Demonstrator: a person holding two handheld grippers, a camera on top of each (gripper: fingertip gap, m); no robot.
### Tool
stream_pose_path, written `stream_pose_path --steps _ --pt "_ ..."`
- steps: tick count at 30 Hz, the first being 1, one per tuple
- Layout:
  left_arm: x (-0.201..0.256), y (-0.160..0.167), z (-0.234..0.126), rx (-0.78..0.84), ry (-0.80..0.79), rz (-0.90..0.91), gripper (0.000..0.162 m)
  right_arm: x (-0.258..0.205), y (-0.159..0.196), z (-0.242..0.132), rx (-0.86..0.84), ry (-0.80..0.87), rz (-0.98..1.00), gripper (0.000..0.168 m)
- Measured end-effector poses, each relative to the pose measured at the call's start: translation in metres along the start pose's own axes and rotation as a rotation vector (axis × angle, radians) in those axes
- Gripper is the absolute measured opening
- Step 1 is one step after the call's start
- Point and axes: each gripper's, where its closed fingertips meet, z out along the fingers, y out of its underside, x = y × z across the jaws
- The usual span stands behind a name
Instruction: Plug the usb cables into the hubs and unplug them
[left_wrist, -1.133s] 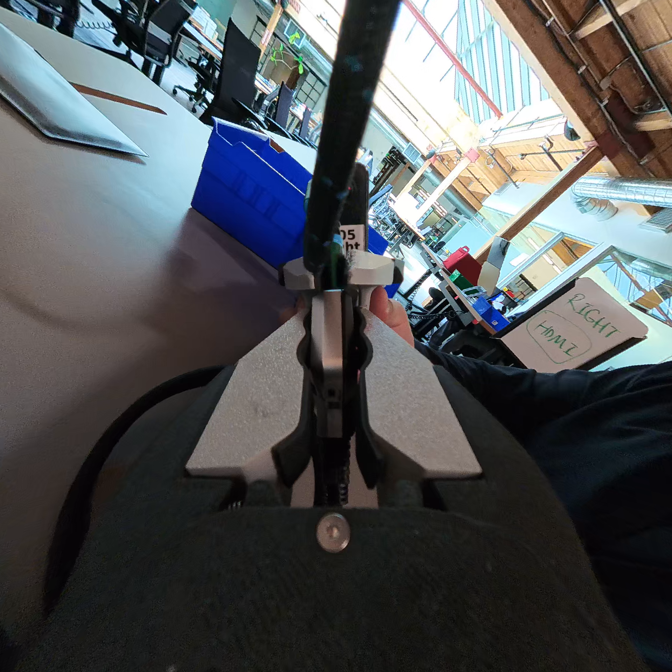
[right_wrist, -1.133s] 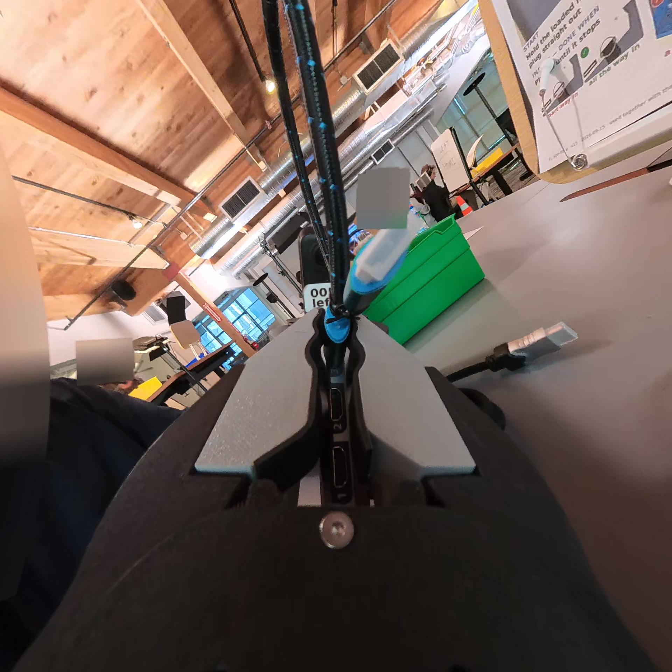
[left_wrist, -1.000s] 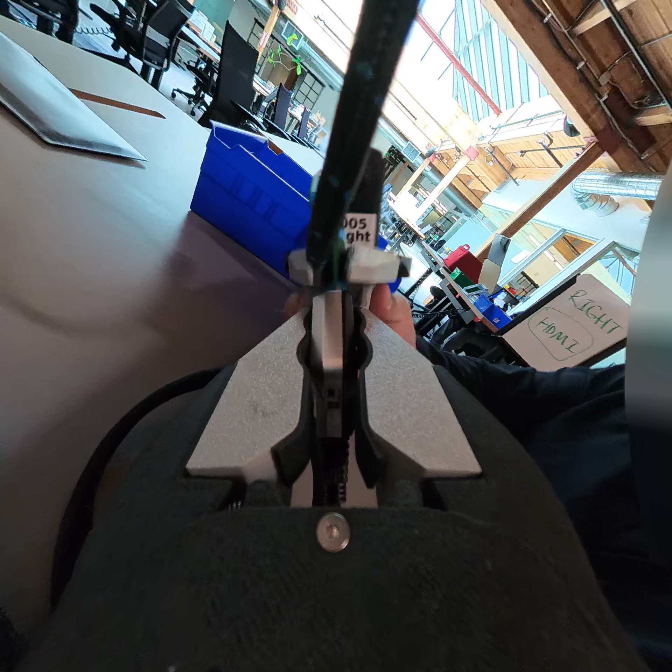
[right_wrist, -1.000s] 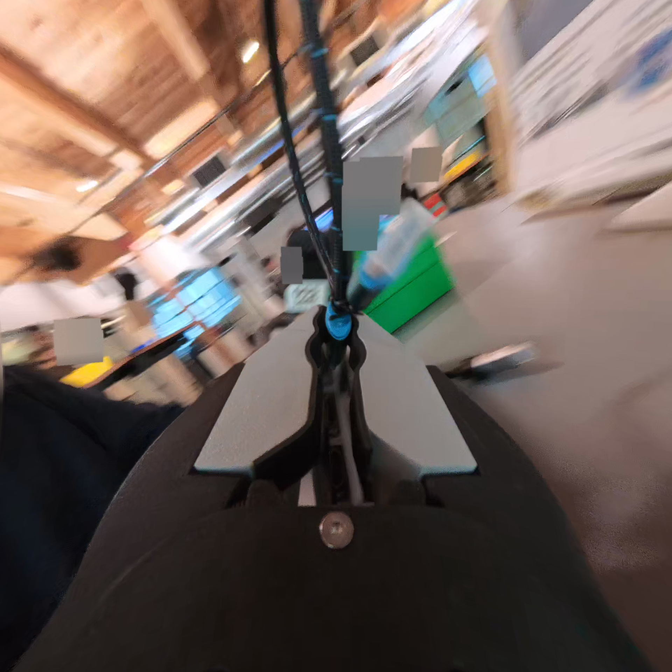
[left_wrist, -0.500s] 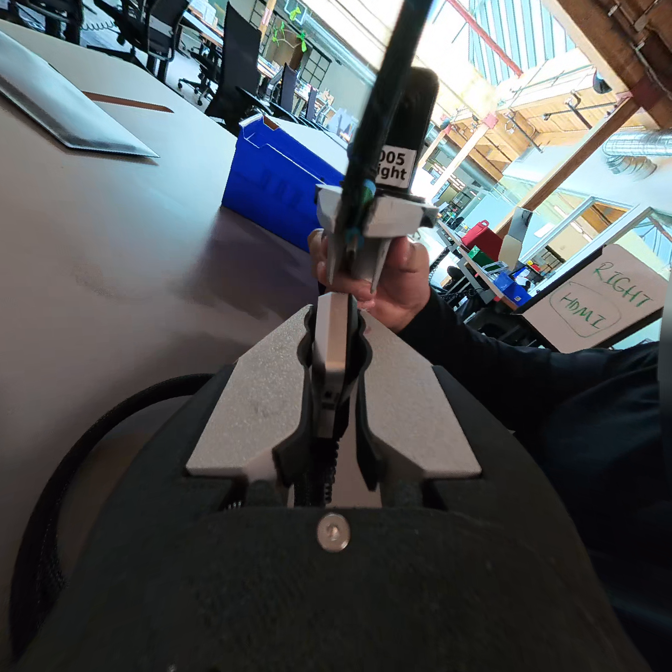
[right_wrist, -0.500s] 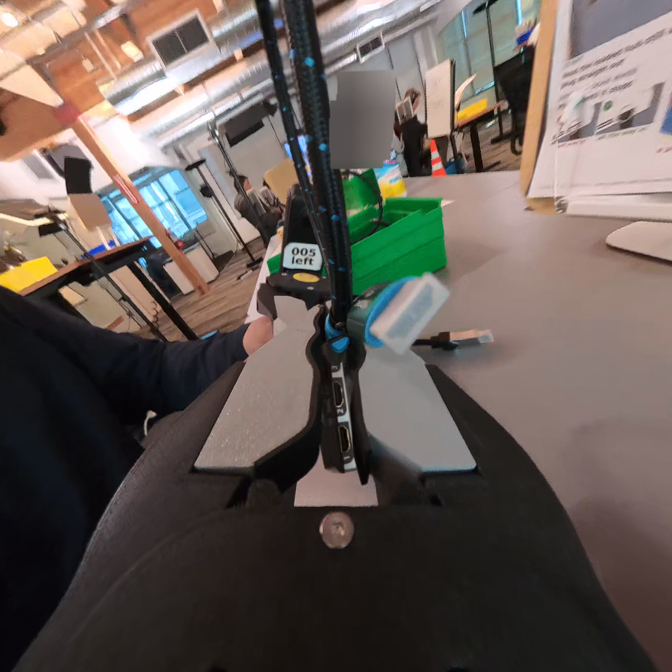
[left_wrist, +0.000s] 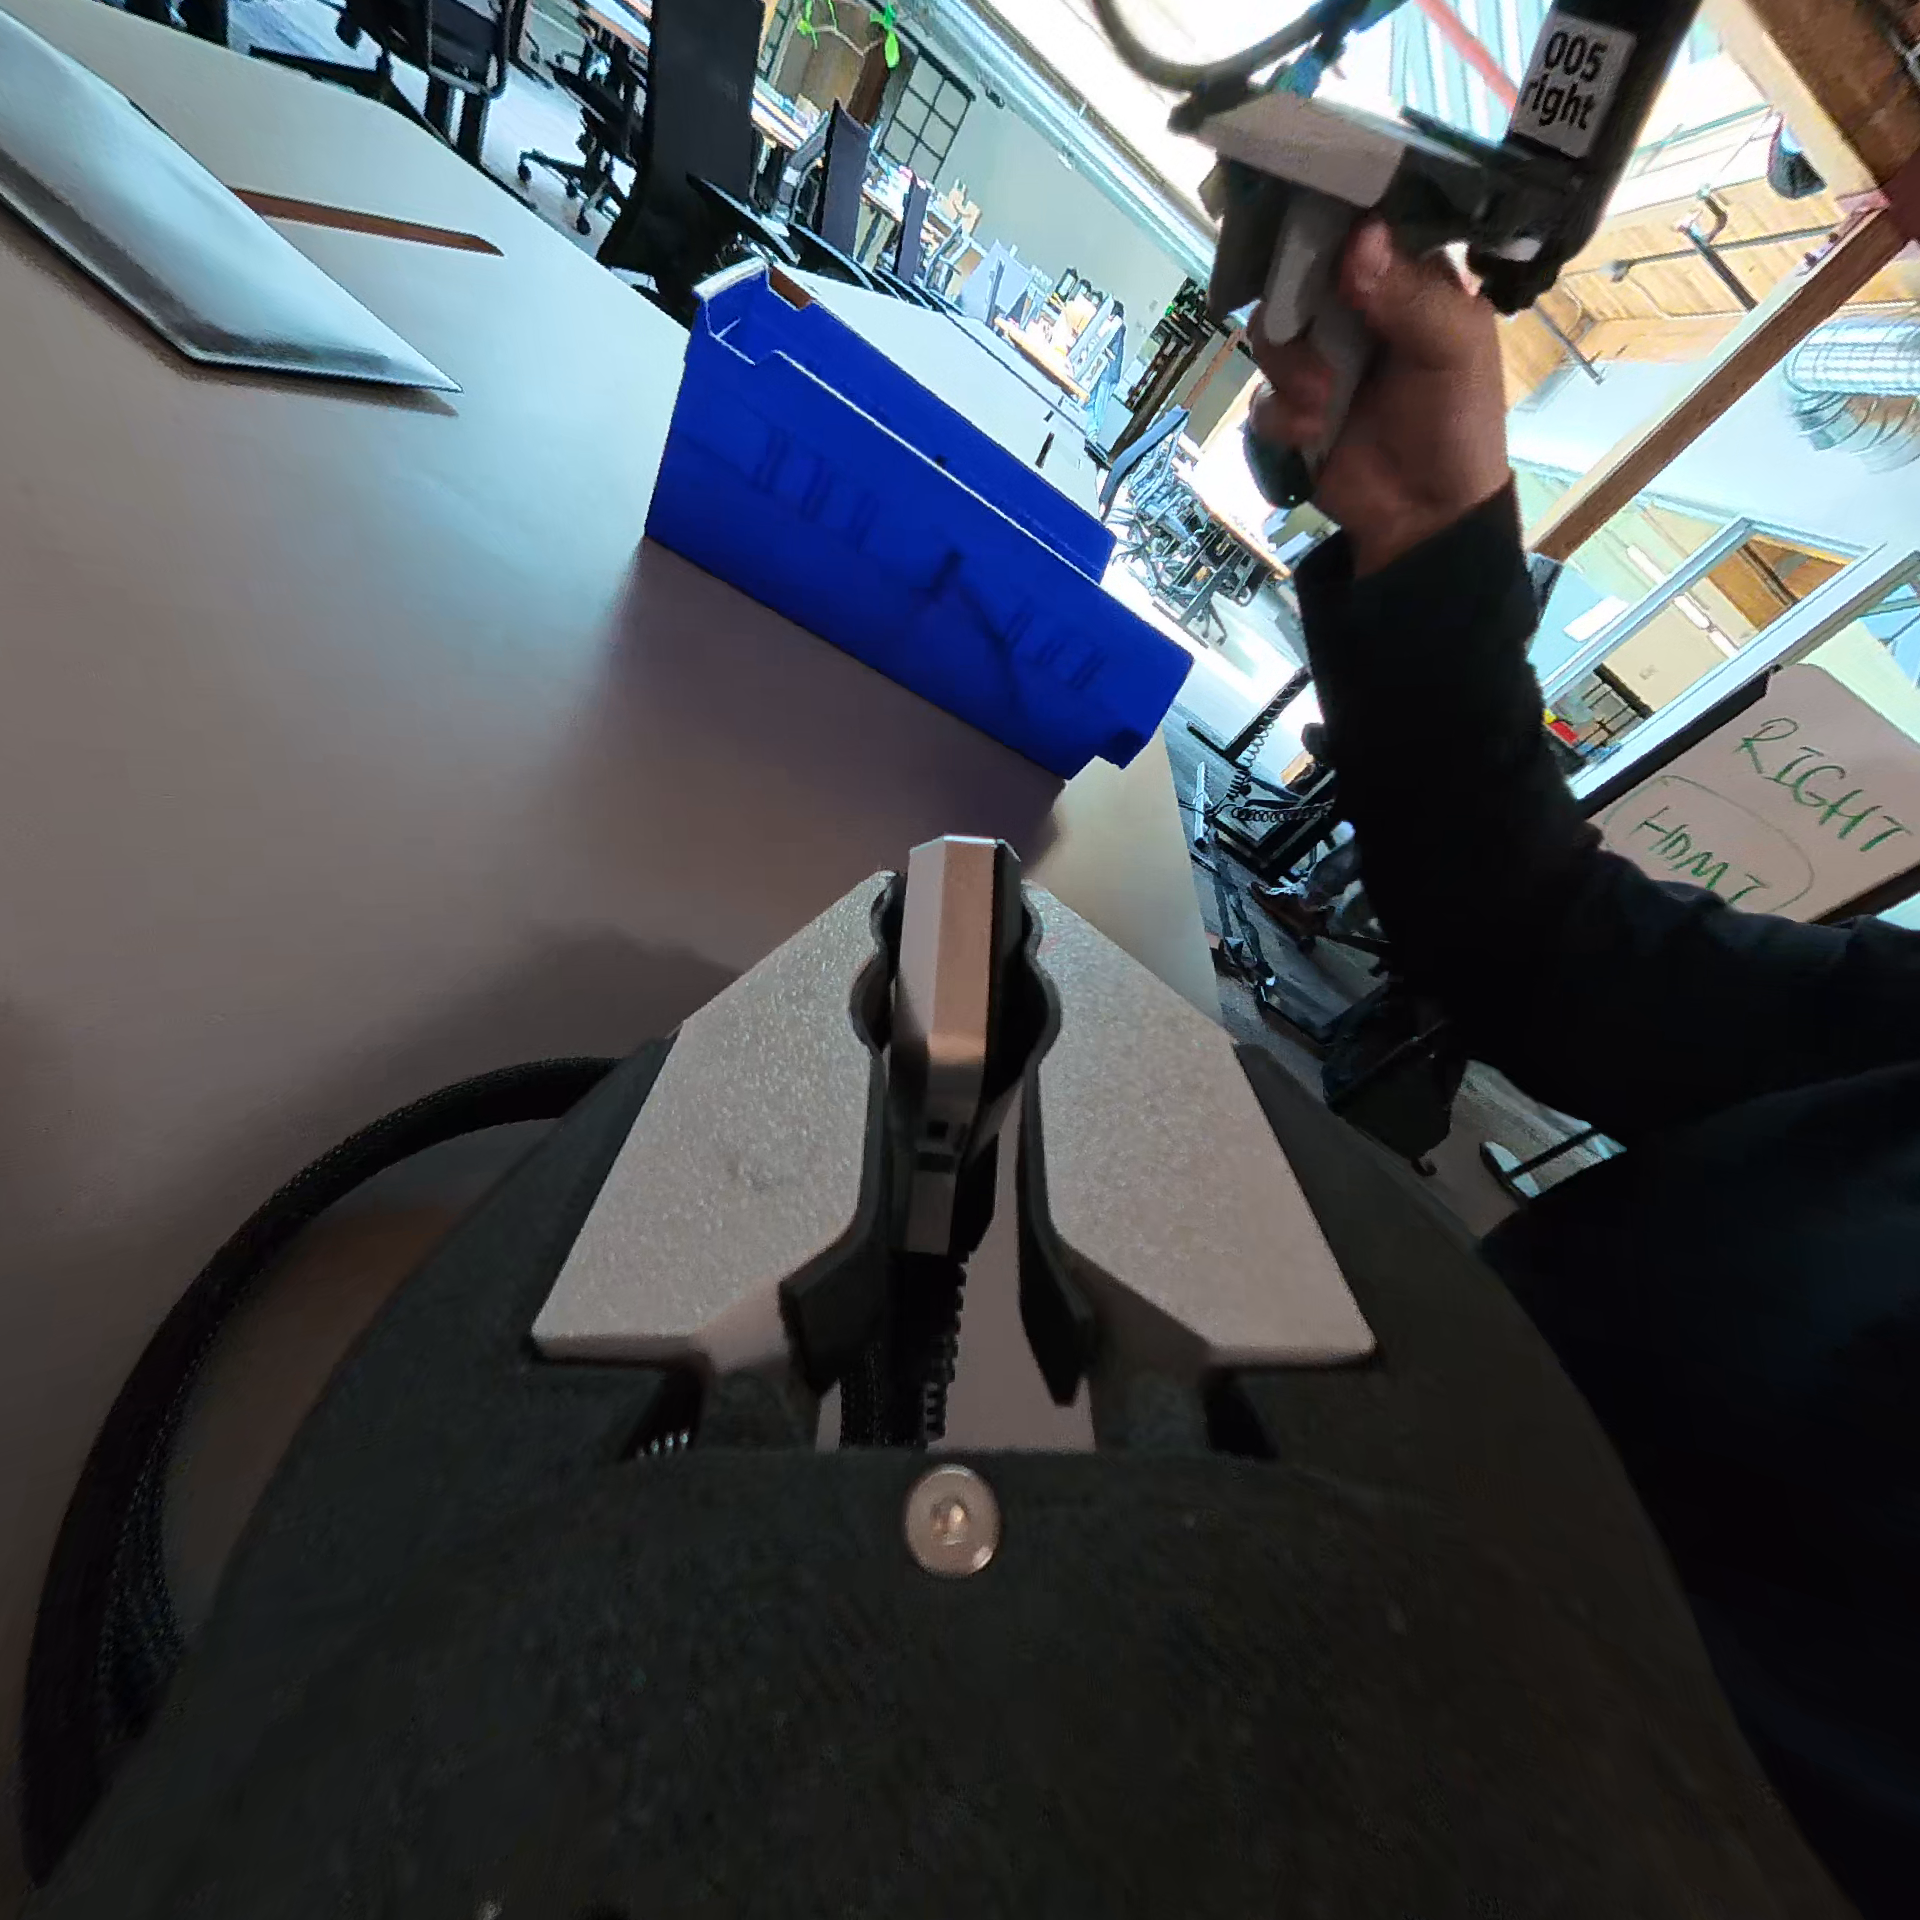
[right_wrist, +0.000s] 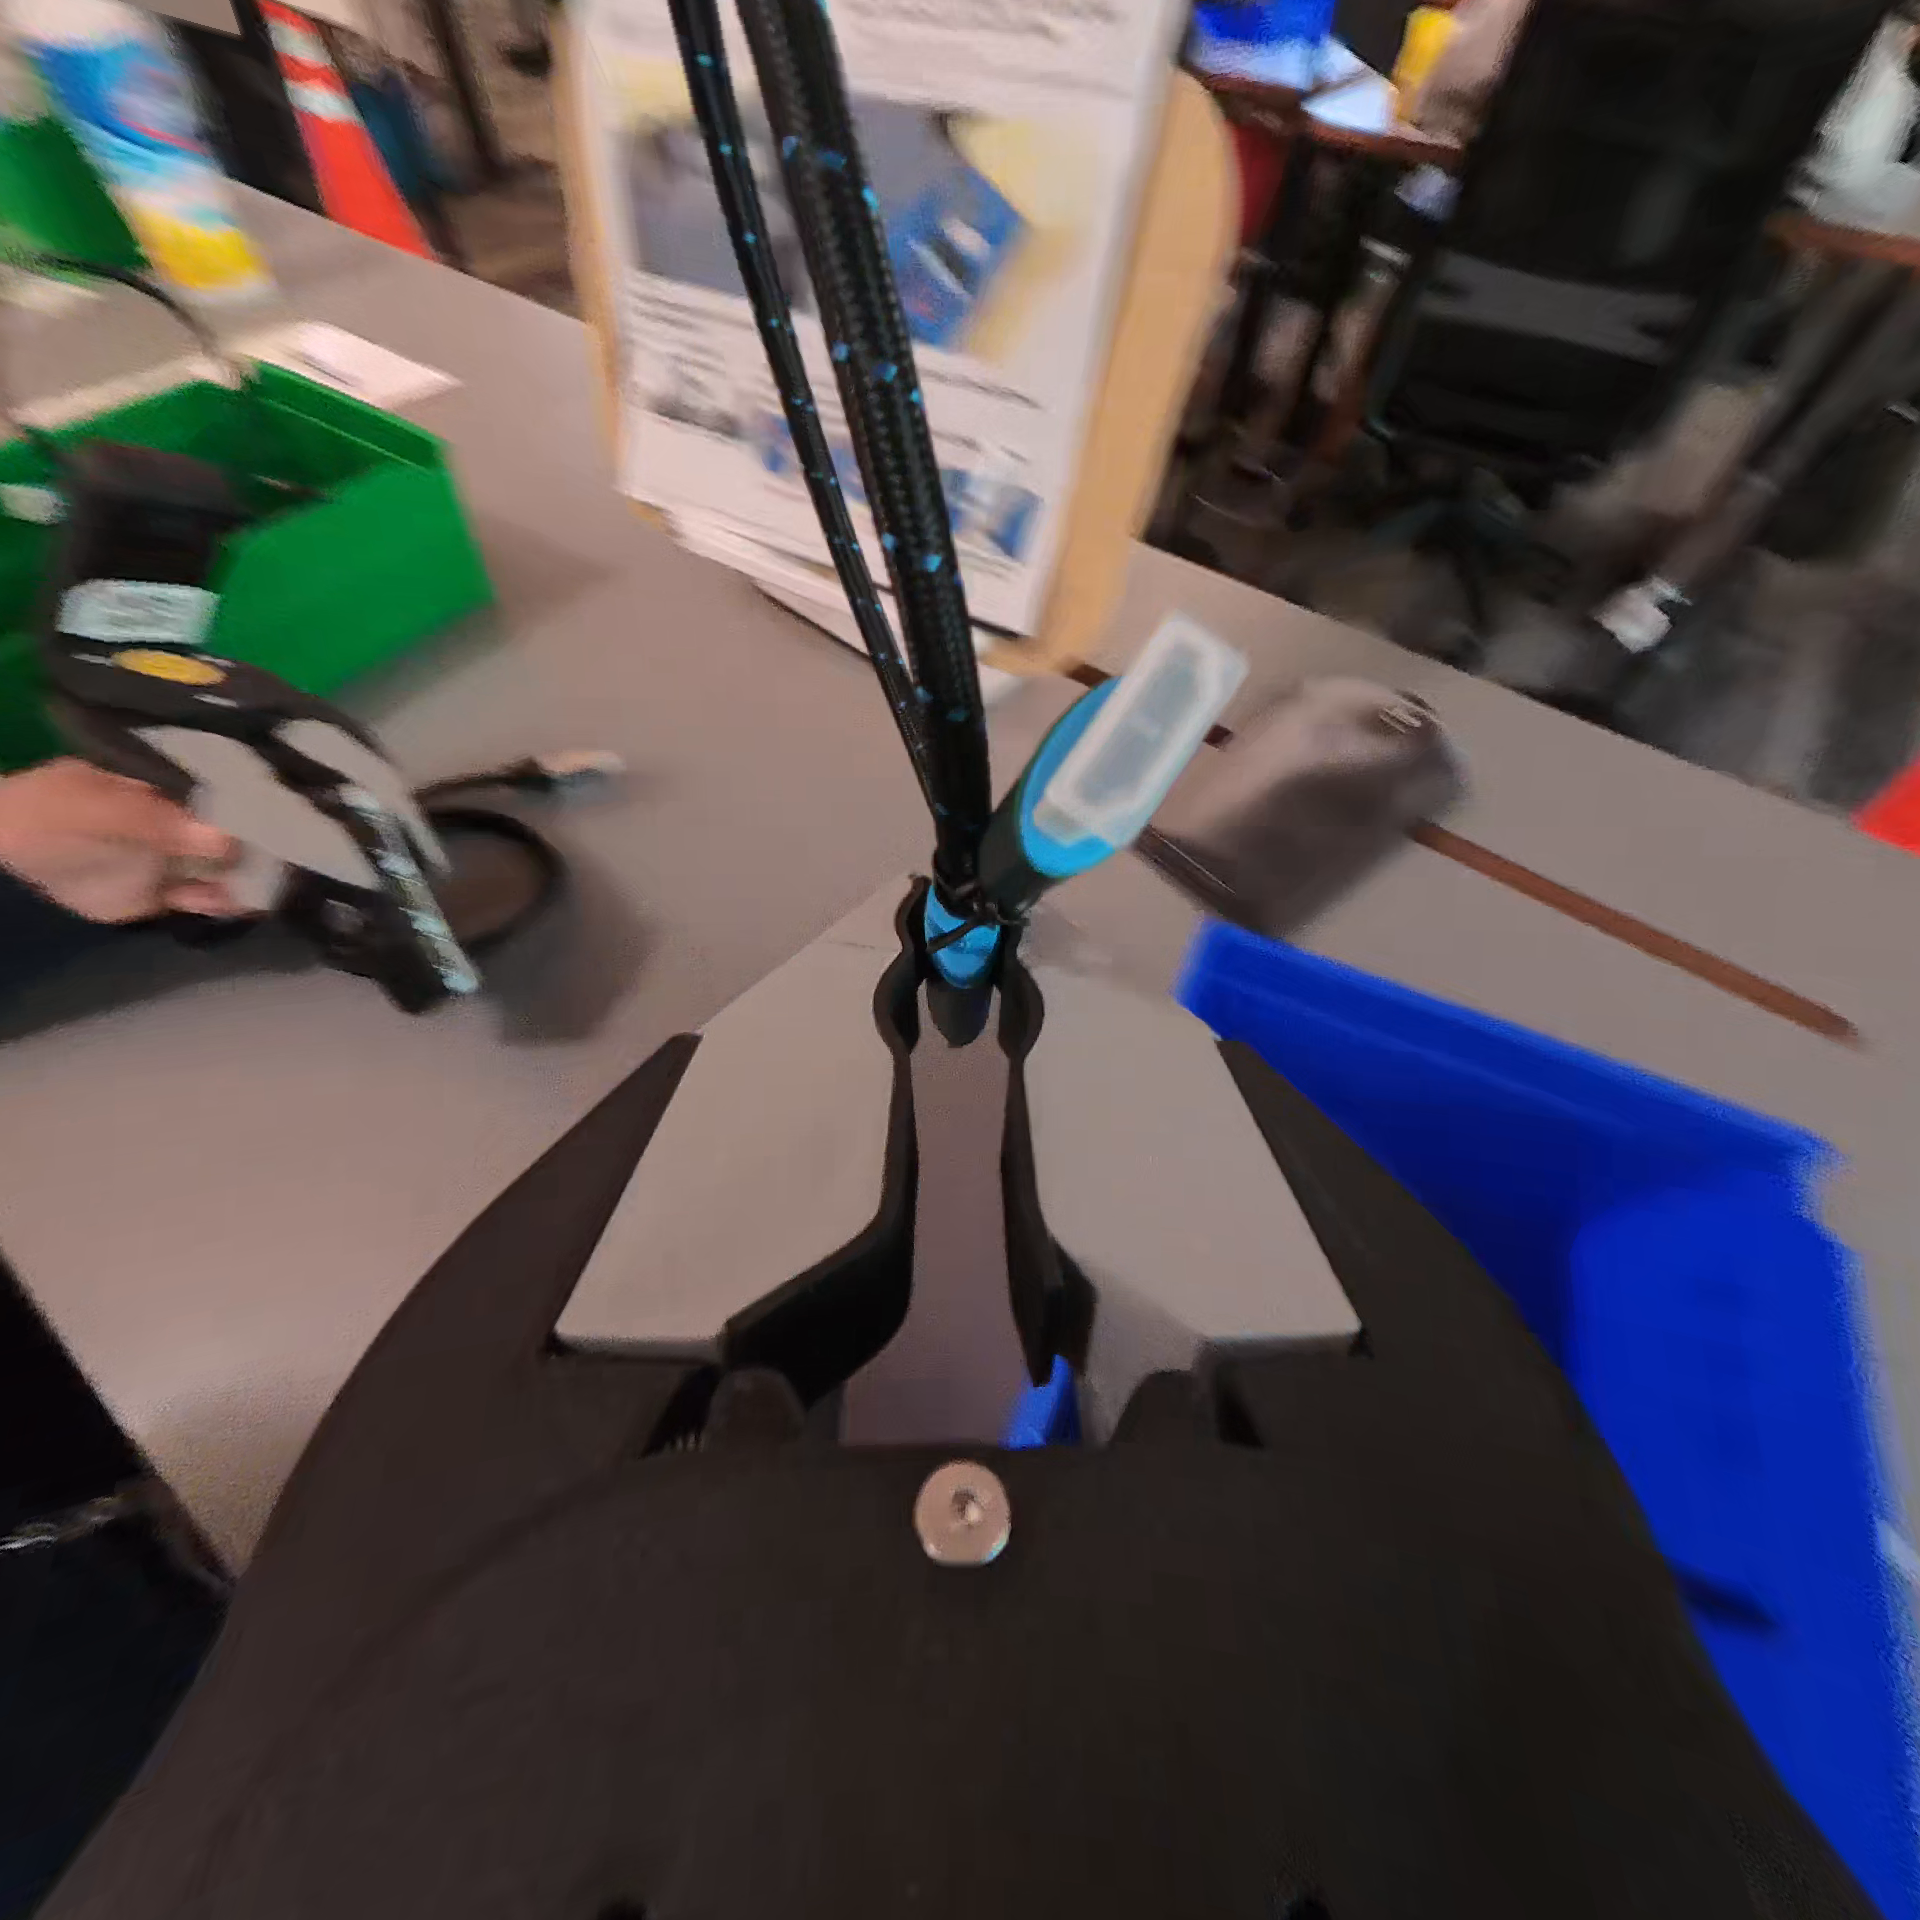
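Overhead, the right gripper (left_wrist: 1262, 135) is raised, clamped on a cable (right_wrist: 940, 665); the left gripper (left_wrist: 951, 914) is held low, clamped on an adapter (left_wrist: 940, 997).

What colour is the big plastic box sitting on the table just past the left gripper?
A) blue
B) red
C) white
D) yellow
A: in the left wrist view a blue bin stands on the grey table beyond the left gripper, which is shut on a silver plug.
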Motion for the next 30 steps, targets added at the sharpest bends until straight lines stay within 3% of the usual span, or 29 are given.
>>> stream_pose_path --steps 1,6,9,18,23,30 --pt "-0.001 0.0 0.0 -0.001 -0.006 0.0 0.018 0.022 0.011 -0.011 -0.036 0.062 0.008 0.007" --pt "-0.006 0.004 0.003 -0.015 -0.02 -0.008 0.018 0.115 0.072 -0.051 -0.22 0.327 0.043 0.008" --pt "-0.006 0.007 0.005 -0.029 -0.025 -0.007 0.018 0.136 0.116 -0.055 -0.311 0.365 0.135 0.009" --pt "-0.006 0.01 0.006 -0.039 -0.022 -0.015 0.018 0.1 0.153 -0.086 -0.249 0.388 0.22 0.009" --pt "-0.005 0.01 0.007 -0.046 -0.022 -0.008 0.018 0.078 0.166 -0.102 -0.233 0.267 0.353 0.008" --pt "-0.006 0.009 0.006 -0.042 -0.023 -0.016 0.018 0.023 0.211 -0.089 -0.415 0.049 0.441 0.007"
